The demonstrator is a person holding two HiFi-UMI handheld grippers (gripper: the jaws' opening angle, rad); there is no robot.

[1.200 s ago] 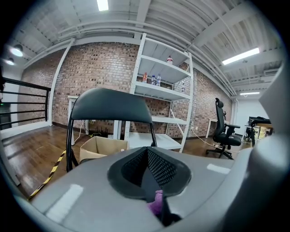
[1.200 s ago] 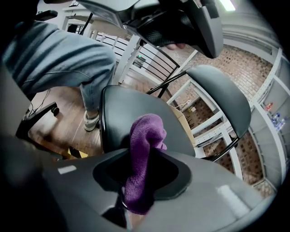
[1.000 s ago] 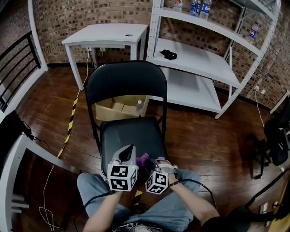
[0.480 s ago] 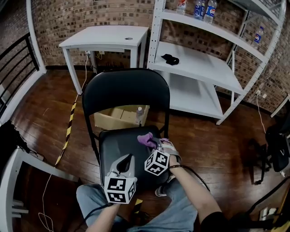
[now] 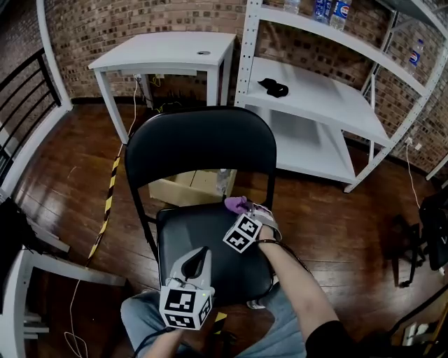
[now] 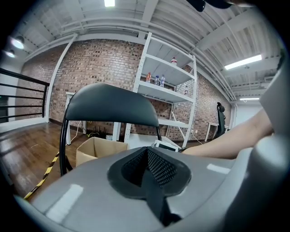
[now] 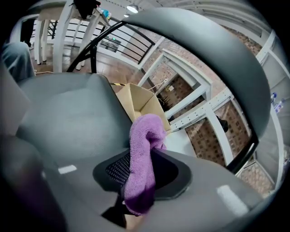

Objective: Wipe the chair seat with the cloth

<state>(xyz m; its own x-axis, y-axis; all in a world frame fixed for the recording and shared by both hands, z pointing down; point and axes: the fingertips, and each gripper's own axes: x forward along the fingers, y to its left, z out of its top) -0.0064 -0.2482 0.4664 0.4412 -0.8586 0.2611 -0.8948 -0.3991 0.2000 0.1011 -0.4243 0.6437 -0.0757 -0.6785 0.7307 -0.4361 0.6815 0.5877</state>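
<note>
the cloth [image 5: 236, 203] is purple, the chair [image 5: 203, 143] black. the left gripper [image 5: 202, 250] and right gripper [image 5: 246, 210] carry black-and-white square markers. the far table [image 5: 164, 52] is white, the box [image 5: 189, 187] tan, the floor tape [image 5: 106, 203] striped yellow and black.

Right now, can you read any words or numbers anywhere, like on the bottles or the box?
Nothing in these pictures can be read.
Bottles on the top shelf: blue labels, too small to read.
Cardboard box: no print shows.
Marker cubes: black-and-white squares only, no letters.
</note>
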